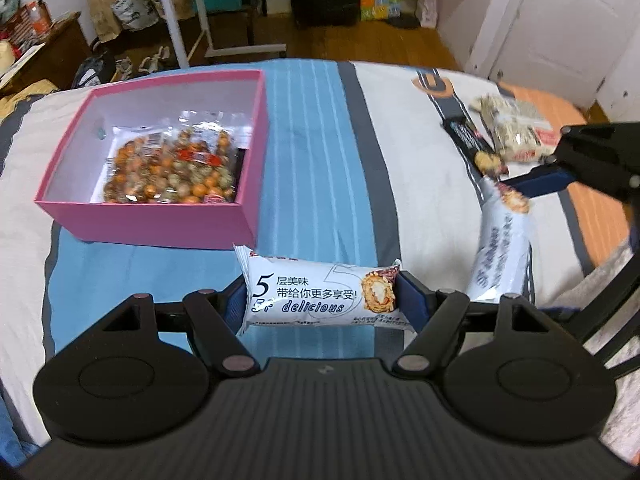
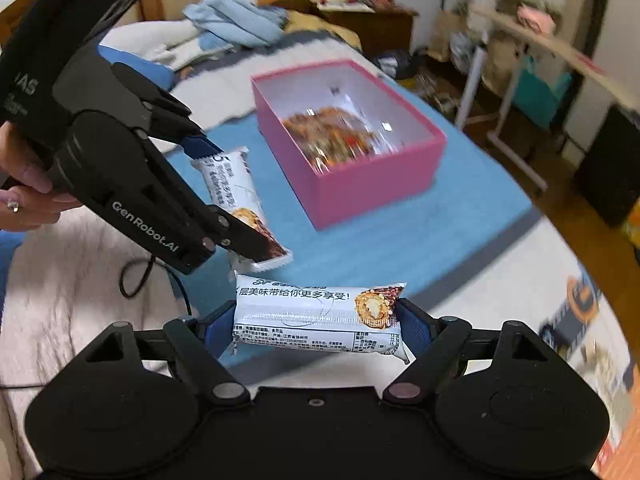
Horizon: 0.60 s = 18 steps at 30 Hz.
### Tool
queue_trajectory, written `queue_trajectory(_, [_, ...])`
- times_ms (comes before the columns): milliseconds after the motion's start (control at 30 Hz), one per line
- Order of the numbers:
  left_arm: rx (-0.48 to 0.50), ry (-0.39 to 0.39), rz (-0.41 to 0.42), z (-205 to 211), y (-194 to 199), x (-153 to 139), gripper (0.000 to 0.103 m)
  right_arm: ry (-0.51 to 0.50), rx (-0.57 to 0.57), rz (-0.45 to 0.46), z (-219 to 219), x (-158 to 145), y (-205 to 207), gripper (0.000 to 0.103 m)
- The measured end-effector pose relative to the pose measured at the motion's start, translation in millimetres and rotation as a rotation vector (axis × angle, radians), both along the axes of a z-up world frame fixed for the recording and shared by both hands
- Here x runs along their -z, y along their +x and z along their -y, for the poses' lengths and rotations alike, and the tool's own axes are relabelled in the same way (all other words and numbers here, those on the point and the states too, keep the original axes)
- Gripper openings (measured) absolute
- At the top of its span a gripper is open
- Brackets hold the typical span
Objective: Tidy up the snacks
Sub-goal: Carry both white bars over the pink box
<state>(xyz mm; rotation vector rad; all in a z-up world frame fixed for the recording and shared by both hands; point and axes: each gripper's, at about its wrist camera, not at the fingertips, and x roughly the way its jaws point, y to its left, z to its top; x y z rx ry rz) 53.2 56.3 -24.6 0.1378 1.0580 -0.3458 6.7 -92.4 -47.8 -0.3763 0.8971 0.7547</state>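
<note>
My left gripper [image 1: 322, 298] is shut on a white snack bar packet [image 1: 312, 292], pinched end to end between its blue pads and held above the blue-striped bedspread. To the upper left stands the pink box [image 1: 152, 224] with a clear bag of mixed nuts [image 1: 172, 168] inside. In the right wrist view, my right gripper [image 2: 318, 322] is shut on a second white packet [image 2: 316, 316], also gripped by its ends. There the left gripper [image 2: 228, 196] appears at the left with its packet [image 2: 236, 196], in front of the pink box [image 2: 360, 196].
On the bedspread [image 1: 320, 140] at the right lie a dark snack bar [image 1: 466, 138] and a pale cracker packet [image 1: 516, 128]. A hand [image 2: 28, 188] holds the left gripper. Folded clothes [image 2: 236, 20] lie at the bed's far end; furniture and bags stand on the wooden floor beyond.
</note>
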Motion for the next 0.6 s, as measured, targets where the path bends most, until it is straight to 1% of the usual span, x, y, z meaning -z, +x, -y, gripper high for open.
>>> queue_trajectory(100, [-0.03, -0.01, 0.028, -16, 6, -10, 0.074, 0.007, -0.027, 0.043, -16, -8, 9, 0.086])
queue_trajectory(200, [-0.061, -0.013, 0.044, -33, 16, -17, 0.074, 0.03, -0.044, 0.057, -31, -13, 24, 0.086])
queue_trajectory(367, [-0.123, -0.024, 0.062, -62, 43, -23, 0.074, 0.056, -0.066, 0.105, -59, -13, 55, 0.087])
queue_trajectory(500, [-0.207, -0.047, 0.071, -88, 73, -19, 0.074, 0.058, -0.081, 0.128, -85, -4, 90, 0.087])
queue_trajectory(600, [-0.282, -0.067, 0.077, -108, 99, -8, 0.074, 0.067, -0.073, 0.134, -104, 6, 119, 0.087])
